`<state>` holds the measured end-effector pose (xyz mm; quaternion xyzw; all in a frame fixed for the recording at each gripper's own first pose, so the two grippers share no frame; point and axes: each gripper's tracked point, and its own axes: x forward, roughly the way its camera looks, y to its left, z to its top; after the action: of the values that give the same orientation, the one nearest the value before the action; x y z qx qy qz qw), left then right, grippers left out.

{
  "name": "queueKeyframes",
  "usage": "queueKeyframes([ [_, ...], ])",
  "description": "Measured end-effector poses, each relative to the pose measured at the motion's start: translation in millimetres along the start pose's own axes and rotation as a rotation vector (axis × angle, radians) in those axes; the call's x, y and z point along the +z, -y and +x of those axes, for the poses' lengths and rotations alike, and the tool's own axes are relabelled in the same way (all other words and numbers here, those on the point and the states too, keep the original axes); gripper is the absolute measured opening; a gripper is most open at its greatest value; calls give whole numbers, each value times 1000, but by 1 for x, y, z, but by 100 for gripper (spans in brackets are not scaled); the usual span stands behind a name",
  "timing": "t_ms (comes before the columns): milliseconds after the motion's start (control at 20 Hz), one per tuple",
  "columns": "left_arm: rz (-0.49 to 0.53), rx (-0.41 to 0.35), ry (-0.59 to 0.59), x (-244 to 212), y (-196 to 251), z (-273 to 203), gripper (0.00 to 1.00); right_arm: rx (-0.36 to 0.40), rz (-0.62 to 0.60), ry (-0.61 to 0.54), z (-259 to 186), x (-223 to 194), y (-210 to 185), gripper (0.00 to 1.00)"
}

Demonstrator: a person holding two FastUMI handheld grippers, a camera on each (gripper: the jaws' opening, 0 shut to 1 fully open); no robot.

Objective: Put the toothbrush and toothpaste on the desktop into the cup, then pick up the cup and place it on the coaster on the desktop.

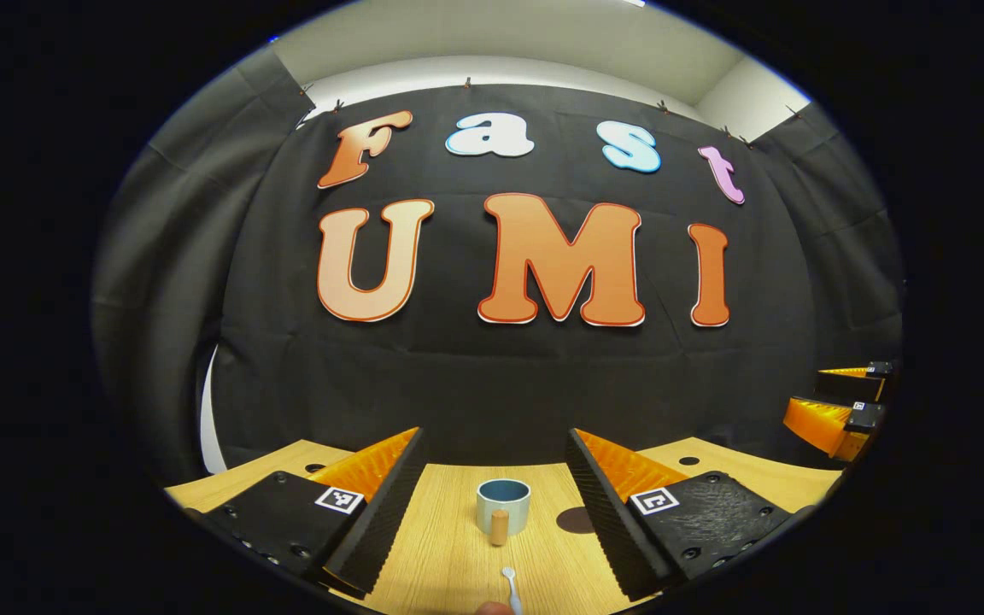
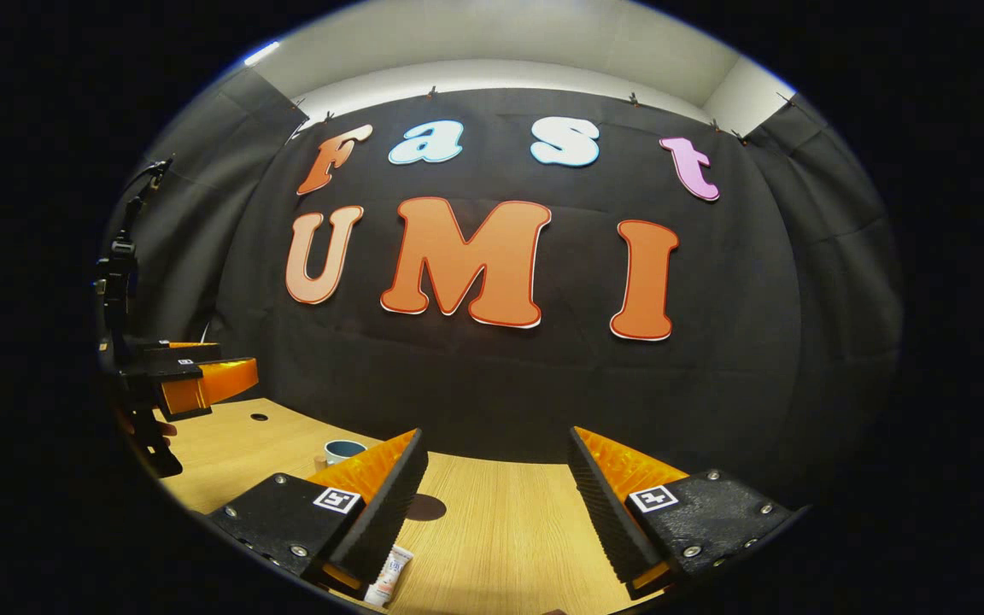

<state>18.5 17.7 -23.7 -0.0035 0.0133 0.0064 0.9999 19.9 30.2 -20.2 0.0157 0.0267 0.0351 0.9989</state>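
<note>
In the left gripper view a pale cup point(image 1: 503, 504) with a blue inside and a wooden handle stands upright on the wooden desktop point(image 1: 449, 547). It sits ahead of my open left gripper point(image 1: 496, 436), between the lines of its fingers and not touched by them. The white toothbrush point(image 1: 509, 586) lies nearer, at the bottom edge. A dark round coaster point(image 1: 576, 519) lies just right of the cup. In the right gripper view my right gripper point(image 2: 497, 436) is open and holds nothing. The toothpaste tube point(image 2: 389, 576) lies partly under its left finger. The coaster point(image 2: 425, 507) and cup point(image 2: 344, 449) lie beyond.
The black cloth wall closes off the desk's far side. Small round holes point(image 1: 688, 460) are cut in the desktop near the back. The right gripper point(image 1: 804, 391) hovers at the far right of the left gripper view; the left gripper point(image 2: 236, 359) hovers at the left of the right gripper view.
</note>
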Motion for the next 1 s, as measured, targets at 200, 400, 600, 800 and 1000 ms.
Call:
queueKeyframes([
  [200,0,-11,-42,-19,2,2,100,28,18,-50,5,-20,-12,98],
  [400,8,-19,-123,-49,4,0,97,68,39,-127,6,-48,-28,97],
  [600,27,-36,-200,-80,7,-2,97,101,66,-228,11,-84,-44,96],
  [800,18,-52,-294,-117,10,-4,98,145,130,-361,7,-126,-64,94],
  [1000,18,-45,-370,-145,10,-7,98,170,118,-452,5,-158,-80,92],
])
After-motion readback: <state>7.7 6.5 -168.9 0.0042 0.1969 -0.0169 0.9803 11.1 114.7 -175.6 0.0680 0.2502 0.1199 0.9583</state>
